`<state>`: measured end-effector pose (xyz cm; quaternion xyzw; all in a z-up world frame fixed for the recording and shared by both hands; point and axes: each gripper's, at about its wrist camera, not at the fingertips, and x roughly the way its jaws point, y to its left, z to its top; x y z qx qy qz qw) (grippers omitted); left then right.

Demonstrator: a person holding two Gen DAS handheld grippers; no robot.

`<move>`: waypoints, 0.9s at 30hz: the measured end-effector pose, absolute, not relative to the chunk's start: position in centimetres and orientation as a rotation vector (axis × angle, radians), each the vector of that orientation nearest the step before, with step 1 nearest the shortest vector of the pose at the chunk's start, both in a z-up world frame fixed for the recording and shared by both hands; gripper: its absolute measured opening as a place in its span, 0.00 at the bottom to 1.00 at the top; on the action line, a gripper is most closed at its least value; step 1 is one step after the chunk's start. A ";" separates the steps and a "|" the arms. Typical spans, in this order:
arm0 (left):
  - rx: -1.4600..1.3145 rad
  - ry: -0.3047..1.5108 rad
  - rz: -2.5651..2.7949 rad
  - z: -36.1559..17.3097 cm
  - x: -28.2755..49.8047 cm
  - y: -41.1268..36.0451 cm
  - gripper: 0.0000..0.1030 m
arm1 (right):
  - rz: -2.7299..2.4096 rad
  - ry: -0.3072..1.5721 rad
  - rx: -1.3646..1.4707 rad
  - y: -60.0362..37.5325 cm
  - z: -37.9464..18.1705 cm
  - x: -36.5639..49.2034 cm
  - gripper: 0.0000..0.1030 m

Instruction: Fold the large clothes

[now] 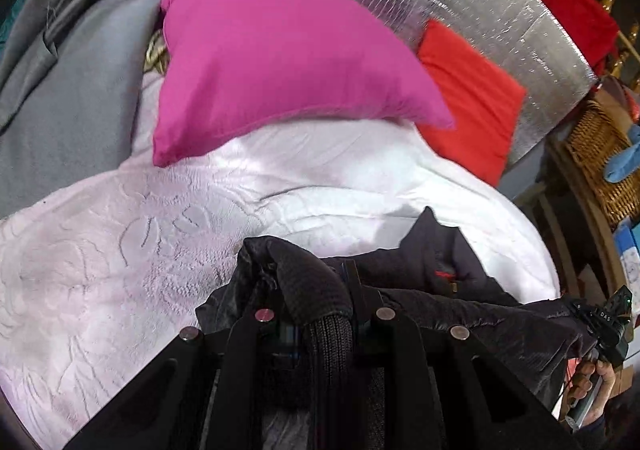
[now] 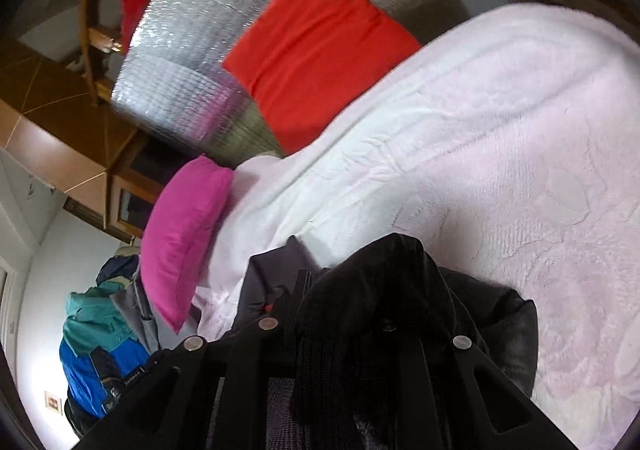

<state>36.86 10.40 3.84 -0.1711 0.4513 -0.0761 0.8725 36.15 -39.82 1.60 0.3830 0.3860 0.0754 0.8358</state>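
Step in hand: carrying a dark jacket (image 1: 432, 290) over the bed (image 1: 120, 270) to lay it out, with folding proper not yet begun, as far as I can judge.
Left tongs (image 1: 320, 314): clenched on a ribbed knit edge of the jacket, likely a cuff or hem band, which bulges up between the two fingers.
Right tongs (image 2: 344, 314): clenched on another dark ribbed part of the same garment, the cloth bunched over the fingers.
Jacket's place: hanging between the two tongs, stretched across the near edge of the bed; in the left wrist view its shiny quilted body runs off to the right, where a hand (image 1: 592, 382) holds the other tool.
Bed: covered by a pale embossed blanket, mostly bare in front of the jacket.
Nearby things: a pink pillow (image 1: 272, 61) and a red pillow (image 1: 468, 97) lie at the far end against a silver foil panel (image 1: 480, 9); a grey garment (image 1: 72, 89) sits to the left.
Next move calls for: lowering both grips together onto the open blanket, short of the pillows, keeping the cloth taut so that it lands flat.
Risk: the slippery body may bunch under the held edge.
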 end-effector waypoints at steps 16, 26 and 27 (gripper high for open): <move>-0.336 1.029 -0.115 -1.0 40.3 9.8 0.18 | 0.110 0.923 0.852 -40.6 -3.7 39.2 0.18; -0.272 1.027 -0.088 -1.6 40.8 8.8 0.18 | 0.088 0.934 0.840 -40.5 -4.6 39.4 0.18; -0.268 1.026 -0.086 -1.6 40.8 8.7 0.19 | 0.088 0.935 0.840 -40.5 -4.6 39.4 0.18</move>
